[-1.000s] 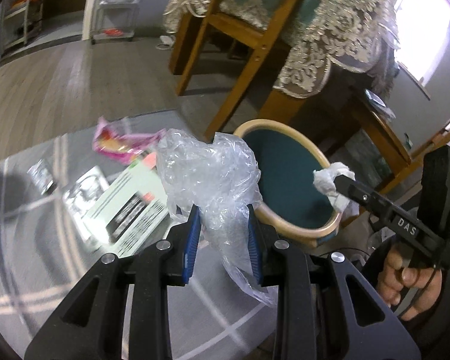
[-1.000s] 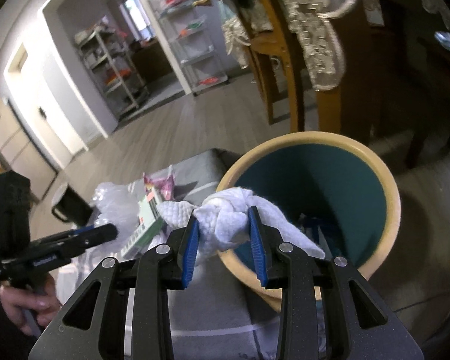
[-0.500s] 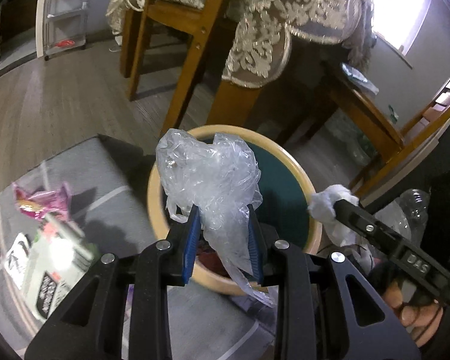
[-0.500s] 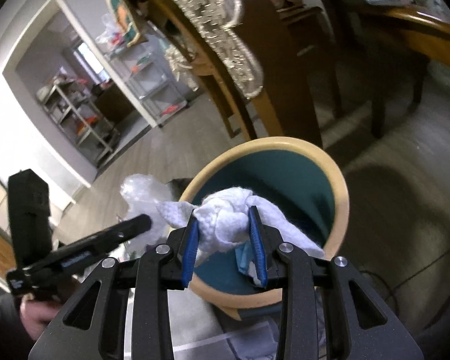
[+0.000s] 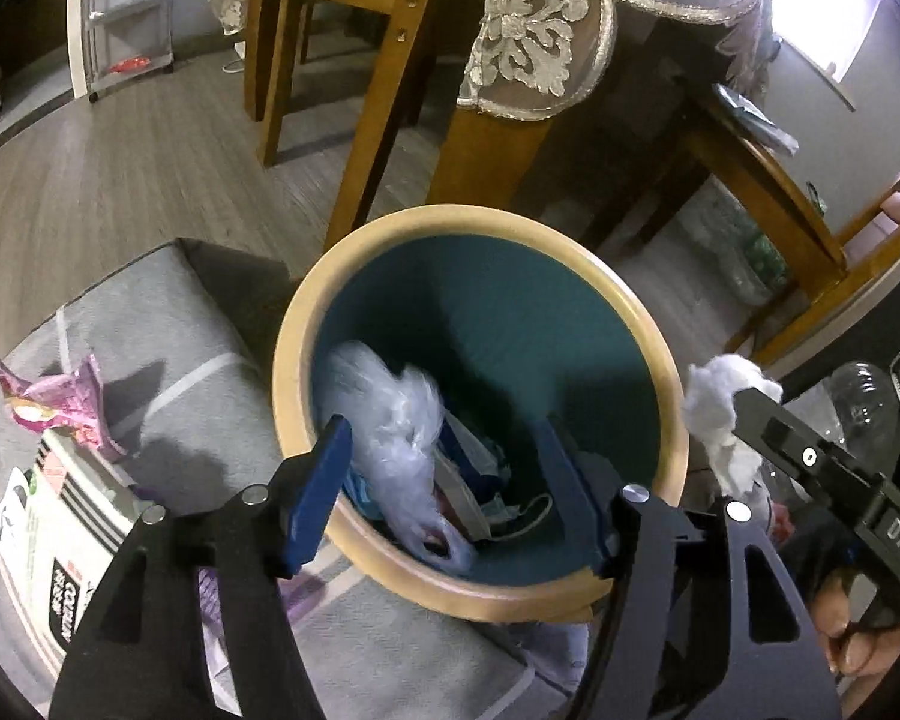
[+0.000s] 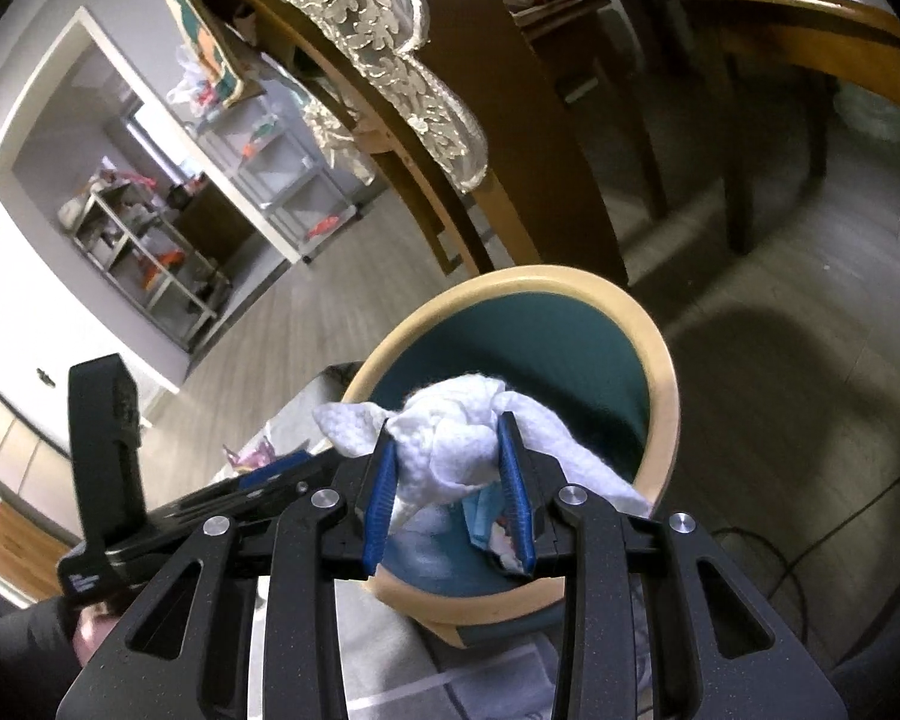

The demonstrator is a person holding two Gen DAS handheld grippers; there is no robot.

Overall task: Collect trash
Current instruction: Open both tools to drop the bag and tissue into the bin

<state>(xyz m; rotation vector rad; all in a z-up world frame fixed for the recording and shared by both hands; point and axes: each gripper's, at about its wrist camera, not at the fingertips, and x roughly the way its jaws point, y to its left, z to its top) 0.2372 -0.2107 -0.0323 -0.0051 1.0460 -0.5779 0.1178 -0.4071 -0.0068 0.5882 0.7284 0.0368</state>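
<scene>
my left gripper (image 5: 444, 480) is opening, clear plastic bag (image 5: 399, 438) loose in the bin (image 5: 480, 594); my right gripper (image 6: 450, 480) pinches a white tissue (image 6: 450, 438) over it.

You stand on a grey wood-look floor (image 5: 108, 180), beside a wooden table with a lace tablecloth (image 5: 546, 18) and a wooden chair (image 5: 354, 30). A bright window (image 5: 828, 18) gives light at the right, and metal shelves (image 6: 144, 252) stand behind a white doorway.
</scene>
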